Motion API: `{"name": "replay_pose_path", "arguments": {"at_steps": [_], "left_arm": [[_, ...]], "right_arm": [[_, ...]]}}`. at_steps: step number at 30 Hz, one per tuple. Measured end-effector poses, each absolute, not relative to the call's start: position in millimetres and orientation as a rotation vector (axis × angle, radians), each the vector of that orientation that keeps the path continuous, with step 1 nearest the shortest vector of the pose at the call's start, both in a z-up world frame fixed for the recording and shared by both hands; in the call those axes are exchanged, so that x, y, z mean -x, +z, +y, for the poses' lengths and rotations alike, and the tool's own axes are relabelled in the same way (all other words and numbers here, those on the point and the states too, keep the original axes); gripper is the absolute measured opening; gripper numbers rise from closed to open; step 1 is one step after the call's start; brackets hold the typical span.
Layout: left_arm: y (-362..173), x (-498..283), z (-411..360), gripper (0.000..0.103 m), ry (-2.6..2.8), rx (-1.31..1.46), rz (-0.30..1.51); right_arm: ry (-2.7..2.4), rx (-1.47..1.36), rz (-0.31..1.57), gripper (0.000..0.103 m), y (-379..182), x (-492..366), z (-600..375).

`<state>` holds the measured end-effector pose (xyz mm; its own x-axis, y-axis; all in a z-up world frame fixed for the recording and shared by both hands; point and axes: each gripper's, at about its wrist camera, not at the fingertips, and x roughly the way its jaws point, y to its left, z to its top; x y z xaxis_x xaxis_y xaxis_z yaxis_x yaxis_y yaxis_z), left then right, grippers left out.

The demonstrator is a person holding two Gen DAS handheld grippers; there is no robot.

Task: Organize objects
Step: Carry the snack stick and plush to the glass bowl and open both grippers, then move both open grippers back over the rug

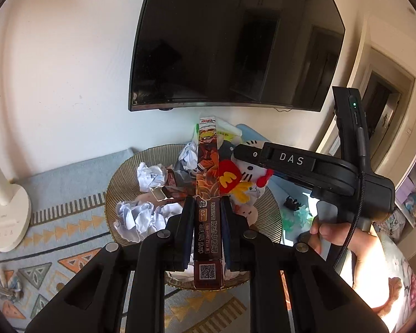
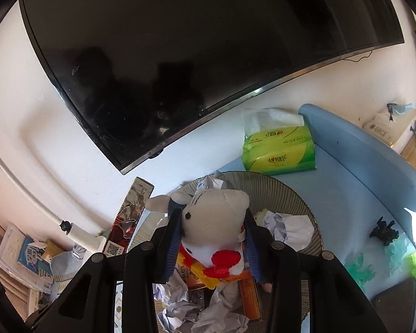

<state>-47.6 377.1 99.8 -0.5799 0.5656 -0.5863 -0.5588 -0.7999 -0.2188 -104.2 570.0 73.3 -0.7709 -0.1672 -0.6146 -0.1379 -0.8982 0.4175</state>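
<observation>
My left gripper (image 1: 207, 202) is shut on a long printed box (image 1: 208, 161) with an orange cartoon figure on it. The box stands lengthwise over a round ribbed basket (image 1: 119, 183). My right gripper (image 2: 212, 213) is shut on a white cat plush (image 2: 216, 216) with a red bow, held just above the basket's rim (image 2: 285, 191). In the left wrist view the plush (image 1: 248, 172) hangs to the right of the box, touching it or nearly so, with the right gripper (image 1: 252, 163) on it. Crumpled paper (image 1: 149, 177) fills the basket.
A dark TV (image 1: 235, 41) hangs on the wall behind. A white lamp base (image 1: 5, 216) stands at the left. A green tissue pack (image 2: 280, 149), a dark figurine (image 2: 384, 231) and green toys lie on a blue tray (image 2: 360, 180). Another long box (image 2: 133, 216) leans left of the basket.
</observation>
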Motion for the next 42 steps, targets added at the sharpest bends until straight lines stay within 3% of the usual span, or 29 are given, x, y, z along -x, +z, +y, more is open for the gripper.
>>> {"name": "replay_pose_path", "arguments": {"at_steps": [2, 3, 4, 5, 22, 30, 35, 42], "left_arm": [[88, 54, 392, 0.015, 2.350, 0.929, 0.036], [81, 56, 397, 0.020, 2.361, 0.962, 0.047], [77, 57, 401, 0.051, 2.390, 0.985, 0.070], [72, 57, 404, 0.103, 2.408, 0.988, 0.088], [15, 39, 387, 0.102, 2.591, 0.873, 0.064], [-13, 37, 308, 0.102, 2.744, 0.947, 0.083], [-40, 36, 238, 0.102, 2.848, 1.030, 0.141], [-85, 28, 146, 0.102, 2.909, 1.150, 0.066]], "right_arm": [[-2.851, -1.147, -0.650, 0.044, 66, 113, 569], [-2.844, -1.176, -0.636, 0.062, 62, 117, 568], [-2.848, -1.203, -0.617, 0.080, 60, 120, 567], [-2.869, -1.194, -0.586, 0.101, 59, 120, 567], [-2.974, -0.972, -0.422, 0.103, 112, 88, 504], [-2.839, -0.982, -0.325, 0.103, 114, 67, 398], [-2.727, -1.006, -0.282, 0.103, 94, 52, 320], [-2.677, -1.106, -0.164, 0.103, 57, 25, 248]]}}
